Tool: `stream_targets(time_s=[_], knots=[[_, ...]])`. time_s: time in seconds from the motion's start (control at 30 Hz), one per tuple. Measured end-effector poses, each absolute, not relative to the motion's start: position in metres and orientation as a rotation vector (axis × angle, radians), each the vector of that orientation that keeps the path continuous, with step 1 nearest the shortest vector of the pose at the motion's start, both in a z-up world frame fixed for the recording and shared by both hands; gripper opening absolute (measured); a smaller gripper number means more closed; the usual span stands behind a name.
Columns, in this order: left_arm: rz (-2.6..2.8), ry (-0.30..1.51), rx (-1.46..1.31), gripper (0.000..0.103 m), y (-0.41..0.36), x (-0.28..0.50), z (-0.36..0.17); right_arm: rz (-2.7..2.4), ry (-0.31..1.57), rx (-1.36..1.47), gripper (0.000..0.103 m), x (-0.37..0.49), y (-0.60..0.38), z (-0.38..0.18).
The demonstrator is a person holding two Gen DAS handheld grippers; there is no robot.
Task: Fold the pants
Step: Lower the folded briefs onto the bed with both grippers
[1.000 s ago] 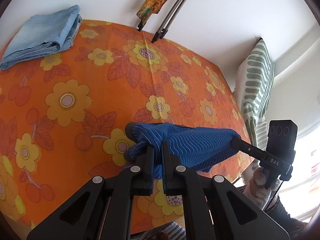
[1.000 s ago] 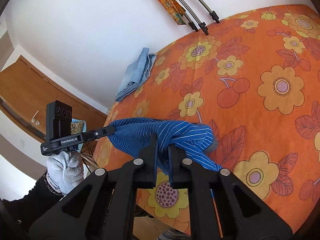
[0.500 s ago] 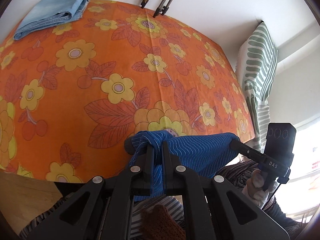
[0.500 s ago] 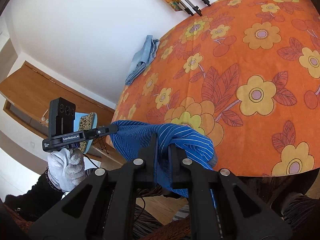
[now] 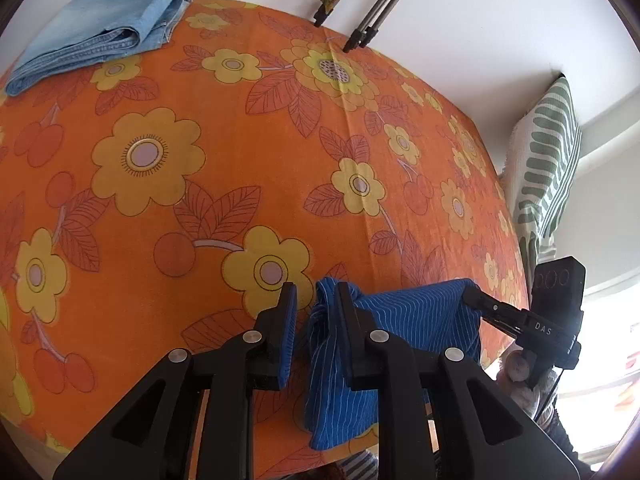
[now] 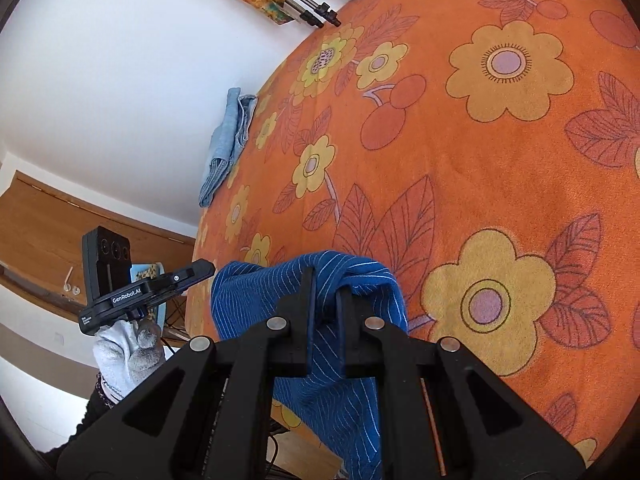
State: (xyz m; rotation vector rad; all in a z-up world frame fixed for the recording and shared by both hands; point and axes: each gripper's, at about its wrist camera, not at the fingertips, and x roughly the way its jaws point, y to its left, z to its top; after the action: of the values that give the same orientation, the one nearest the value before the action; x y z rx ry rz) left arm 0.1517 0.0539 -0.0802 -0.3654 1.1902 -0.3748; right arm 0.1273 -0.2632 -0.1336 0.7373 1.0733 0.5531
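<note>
Blue striped pants (image 5: pixel 404 320) are held bunched over the orange tablecloth (image 5: pixel 200 200) edge at six o'clock, clamped only by the right gripper (image 6: pixel 324 300), the left gripper (image 5: pixel 314 300) parted, so folding is judged barely begun.

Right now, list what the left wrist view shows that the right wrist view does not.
Left wrist only: the green-striped cushion beside the table, and a close look at the left claw, jaws apart, cloth draped against one finger. Right wrist only: the wooden panel by the wall, and the right claw up close, pinched on the fabric. Both: the blue striped pants hanging over the flowered cloth edge, the folded jeans, the tripod legs.
</note>
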Motion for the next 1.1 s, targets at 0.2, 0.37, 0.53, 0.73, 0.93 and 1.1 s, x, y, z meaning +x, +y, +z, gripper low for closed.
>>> stream_targets(time_s=[0.2,0.37,0.53,0.73,0.93,1.1], knots=[[-0.469,1.214,-0.329,0.034,0.041,0.135,-0.088,0.539,1.080,0.761,0.008,0.132,-0.269,-0.141],[-0.516,1.217,-0.356,0.017,0.030,0.145,-0.103,0.538,1.059,0.735,0.008,0.132,-0.267,-0.134],[-0.505,1.167,-0.341,0.004,0.025,0.152,-0.096,0.529,1.036,0.750,0.008,0.132,-0.274,-0.128],[-0.427,1.134,-0.267,0.004,0.012,0.186,-0.100,0.446,1.016,0.678,0.008,0.149,-0.278,-0.126],[-0.351,1.091,-0.177,0.009,0.014,0.195,-0.101,0.393,1.061,0.566,0.012,0.166,-0.275,-0.130],[-0.386,1.030,-0.181,0.009,0.020,0.177,-0.078,0.369,1.002,0.503,0.035,0.149,-0.286,-0.108]])
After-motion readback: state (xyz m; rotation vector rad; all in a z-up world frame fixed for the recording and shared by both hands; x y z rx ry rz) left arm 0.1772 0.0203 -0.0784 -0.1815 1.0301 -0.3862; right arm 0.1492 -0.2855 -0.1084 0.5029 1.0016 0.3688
